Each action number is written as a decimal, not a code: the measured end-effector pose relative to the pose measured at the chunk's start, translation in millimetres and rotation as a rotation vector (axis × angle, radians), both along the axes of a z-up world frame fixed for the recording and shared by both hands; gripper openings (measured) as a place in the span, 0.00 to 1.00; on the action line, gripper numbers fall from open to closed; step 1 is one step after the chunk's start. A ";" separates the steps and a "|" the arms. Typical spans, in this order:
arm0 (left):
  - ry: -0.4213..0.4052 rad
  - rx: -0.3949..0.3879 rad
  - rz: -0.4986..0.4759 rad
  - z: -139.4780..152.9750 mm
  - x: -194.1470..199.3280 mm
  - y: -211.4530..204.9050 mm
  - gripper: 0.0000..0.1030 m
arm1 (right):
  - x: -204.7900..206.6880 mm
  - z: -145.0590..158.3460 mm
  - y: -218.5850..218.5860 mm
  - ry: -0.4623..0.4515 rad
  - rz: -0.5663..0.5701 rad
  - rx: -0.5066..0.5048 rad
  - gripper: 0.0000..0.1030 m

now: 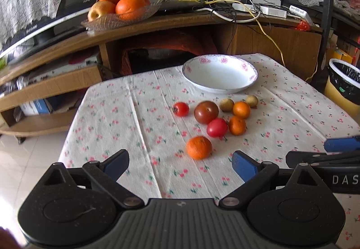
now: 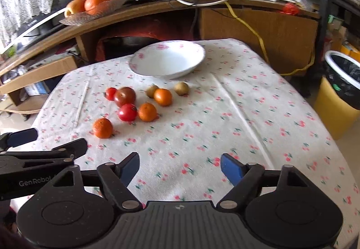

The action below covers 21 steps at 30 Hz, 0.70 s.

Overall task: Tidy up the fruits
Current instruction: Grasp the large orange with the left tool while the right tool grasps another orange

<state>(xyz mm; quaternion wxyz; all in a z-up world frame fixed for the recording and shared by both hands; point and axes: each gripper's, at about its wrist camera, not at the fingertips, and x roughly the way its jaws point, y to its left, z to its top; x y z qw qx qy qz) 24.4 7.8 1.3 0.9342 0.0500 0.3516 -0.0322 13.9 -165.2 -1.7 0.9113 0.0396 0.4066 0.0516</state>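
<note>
White porcelain bowl [image 1: 219, 77] at twelve o'clock sits empty; eight fruits remain on bench [image 1: 126, 114]; both jaws open, holding nothing.

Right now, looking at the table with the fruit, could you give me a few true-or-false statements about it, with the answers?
1. The white bowl holds two oranges. False: it holds nothing.
2. Three small oranges lie on the cloth, the nearest orange apart from the others. True.
3. The left tongs grip a tomato. False: they are open, holding nothing.
4. The dark tomato lies between the small red tomato and a brownish fruit. True.
5. The right tongs are open over bare cloth. True.
</note>
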 end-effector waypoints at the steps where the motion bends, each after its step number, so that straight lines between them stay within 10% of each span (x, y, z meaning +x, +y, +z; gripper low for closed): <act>1: 0.000 0.014 -0.010 0.3 3.4 0.3 1.00 | 4.2 1.0 1.2 0.001 0.017 0.002 0.68; 12: 0.056 0.099 -0.208 -14.3 39.2 -5.4 0.98 | 63.4 -7.2 16.2 0.038 0.273 -0.012 0.45; 21: 0.155 0.025 -0.279 -39.6 71.1 -0.7 0.66 | 105.4 -30.0 31.1 0.098 0.413 -0.025 0.28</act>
